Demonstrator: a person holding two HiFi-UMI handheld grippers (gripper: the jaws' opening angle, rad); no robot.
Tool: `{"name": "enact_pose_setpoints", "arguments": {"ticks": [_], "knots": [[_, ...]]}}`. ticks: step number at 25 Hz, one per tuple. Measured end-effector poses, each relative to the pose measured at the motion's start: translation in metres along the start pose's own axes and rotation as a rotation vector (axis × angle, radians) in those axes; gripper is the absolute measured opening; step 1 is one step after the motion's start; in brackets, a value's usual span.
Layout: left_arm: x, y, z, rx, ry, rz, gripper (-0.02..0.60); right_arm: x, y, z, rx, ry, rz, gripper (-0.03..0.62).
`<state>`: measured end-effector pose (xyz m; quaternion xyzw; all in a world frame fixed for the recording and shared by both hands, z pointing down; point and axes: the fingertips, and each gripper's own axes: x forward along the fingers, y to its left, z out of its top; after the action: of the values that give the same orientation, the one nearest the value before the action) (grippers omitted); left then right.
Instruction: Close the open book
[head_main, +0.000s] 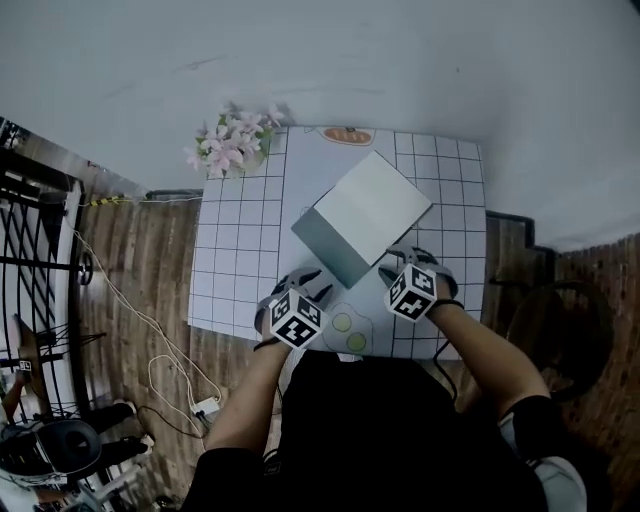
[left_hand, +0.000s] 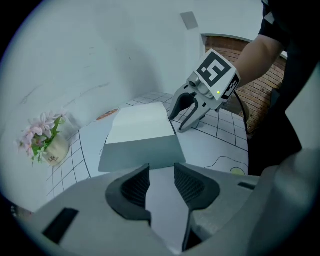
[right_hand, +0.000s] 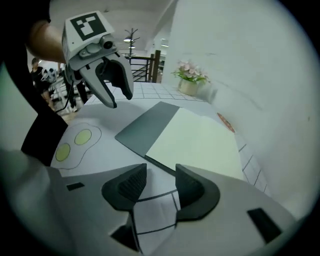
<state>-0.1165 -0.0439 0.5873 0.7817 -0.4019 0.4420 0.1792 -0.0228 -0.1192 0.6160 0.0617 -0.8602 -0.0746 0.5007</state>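
On the checked table (head_main: 240, 250) the book (head_main: 370, 212) lies open, a grey cover beside a pale page, with a pot of pink flowers (head_main: 232, 145) at the far corner. The left gripper (left_hand: 161, 184) and right gripper (right_hand: 161, 184) hover by the book's near edge, jaws apart and empty.

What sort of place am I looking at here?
Likely an indoor room, perhaps a home or studio corner: a small table against a white wall, a pot of pink flowers on it, and a wooden floor with cables trailing.
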Motion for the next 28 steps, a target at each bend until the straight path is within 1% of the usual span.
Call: {"name": "enact_pose_setpoints", "arguments": {"ticks": [3, 8, 11, 12, 13, 14, 16, 19, 22, 25, 26, 28], "knots": [[-0.004, -0.006, -0.009, -0.049, 0.013, 0.026, 0.161, 0.006, 0.001, 0.006, -0.171, 0.006, 0.024, 0.183], [-0.013, -0.013, -0.025, -0.125, 0.02, 0.073, 0.161, 0.018, 0.014, 0.009, -0.422, 0.047, 0.106, 0.193], [-0.021, -0.017, -0.034, -0.159, 0.026, 0.094, 0.161, 0.02, 0.015, 0.011, -0.513, 0.061, 0.133, 0.193], [-0.023, -0.018, -0.037, -0.168, 0.026, 0.099, 0.161, 0.021, 0.013, 0.013, -0.537, 0.061, 0.131, 0.16], [-0.025, -0.019, -0.039, -0.176, 0.025, 0.103, 0.161, 0.022, 0.01, 0.014, -0.56, 0.061, 0.127, 0.15], [-0.027, -0.019, -0.04, -0.184, 0.024, 0.106, 0.161, 0.024, 0.007, 0.014, -0.582, 0.063, 0.124, 0.155], [-0.03, -0.017, -0.042, -0.197, 0.02, 0.113, 0.161, 0.026, 0.005, 0.016, -0.613, 0.065, 0.123, 0.179], [-0.034, -0.013, -0.044, -0.204, 0.016, 0.121, 0.161, 0.023, 0.004, 0.022, -0.61, 0.029, 0.104, 0.175], [-0.039, -0.007, -0.045, -0.202, 0.015, 0.126, 0.161, 0.013, 0.001, 0.032, -0.567, -0.036, 0.068, 0.123], [-0.042, 0.002, -0.045, -0.198, 0.013, 0.133, 0.161, 0.006, -0.007, 0.04, -0.547, -0.081, 0.003, 0.075], [-0.043, 0.005, -0.044, -0.195, 0.011, 0.135, 0.161, 0.003, -0.01, 0.043, -0.534, -0.094, -0.021, 0.063], [-0.046, 0.01, -0.042, -0.19, 0.006, 0.137, 0.161, -0.001, -0.017, 0.046, -0.5, -0.11, -0.073, 0.058]]}}
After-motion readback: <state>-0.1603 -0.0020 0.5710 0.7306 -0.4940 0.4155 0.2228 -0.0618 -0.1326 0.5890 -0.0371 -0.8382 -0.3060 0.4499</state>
